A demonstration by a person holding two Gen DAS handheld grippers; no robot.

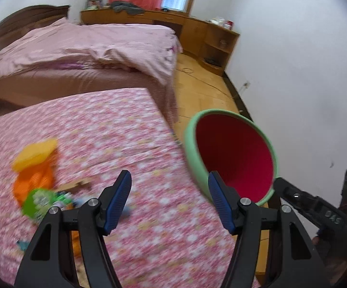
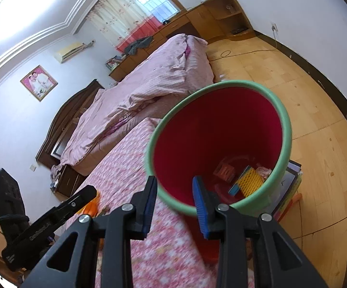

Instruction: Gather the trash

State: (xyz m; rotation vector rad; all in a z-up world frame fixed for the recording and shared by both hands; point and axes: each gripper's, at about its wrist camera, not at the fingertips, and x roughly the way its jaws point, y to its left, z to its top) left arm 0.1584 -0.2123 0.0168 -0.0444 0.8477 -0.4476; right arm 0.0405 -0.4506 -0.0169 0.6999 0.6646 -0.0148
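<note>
Your left gripper and right gripper both have fingers apart, holding nothing. The wrappers lie at nine o'clock of the bin; a rushed, blurred grab could scatter them or knock the bin off the bench.

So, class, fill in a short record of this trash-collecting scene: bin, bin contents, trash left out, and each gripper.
bin: red bin with green rim, beside the floral mattress
bin contents: yellow packet, red wrapper
trash left out: orange bag and green packet on the mattress
left gripper: jaws open, empty
right gripper: jaws open, empty, at the bin's near rim
</note>
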